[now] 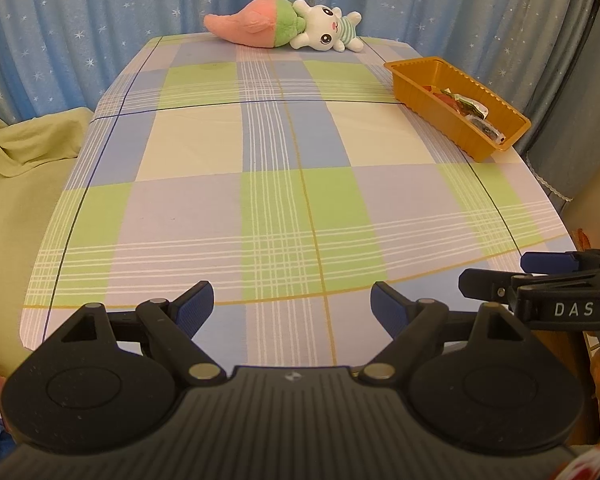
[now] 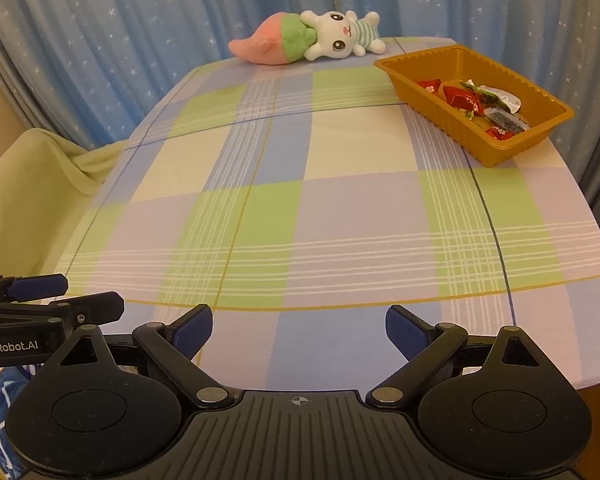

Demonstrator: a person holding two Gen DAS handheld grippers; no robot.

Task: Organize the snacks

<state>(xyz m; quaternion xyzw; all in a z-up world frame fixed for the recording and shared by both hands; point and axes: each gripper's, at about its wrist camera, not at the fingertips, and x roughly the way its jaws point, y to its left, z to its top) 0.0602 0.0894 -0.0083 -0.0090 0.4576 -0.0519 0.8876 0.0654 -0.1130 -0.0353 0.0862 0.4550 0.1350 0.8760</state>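
Both grippers are hovering side by side over the near edge of the table, tilting downward toward the cloth. The left gripper [image 1: 292,306], a black two-finger tool with blue ribbed pads, is holding its jaws wide apart with nothing between them; only the checked cloth is showing in the gap. The right gripper [image 2: 299,330], of the same make, is likewise standing wide open and gripping nothing. Each is appearing in the other's view: the right one is poking in at the right edge of the left wrist view, and the left one at the left edge of the right wrist view.

White lettering reading "DAS" is showing on the right gripper's side in the left wrist view, and "GenRobot.AI", its first letter cut off by the frame edge, is showing on the left gripper's side in the right wrist view.

The table [image 2: 340,208] is wearing a plaid cloth in green, lilac, blue and cream. The amber ribbed plastic tray [image 2: 428,94] is sitting at the far right, holding the wrapped snacks [image 2: 466,98], several in red foil; print on the wrappers is too small to read. A white plush rabbit with a pink and green carrot [image 2: 304,38] is lying at the far edge, in front of a blue star-patterned curtain [image 2: 120,40].
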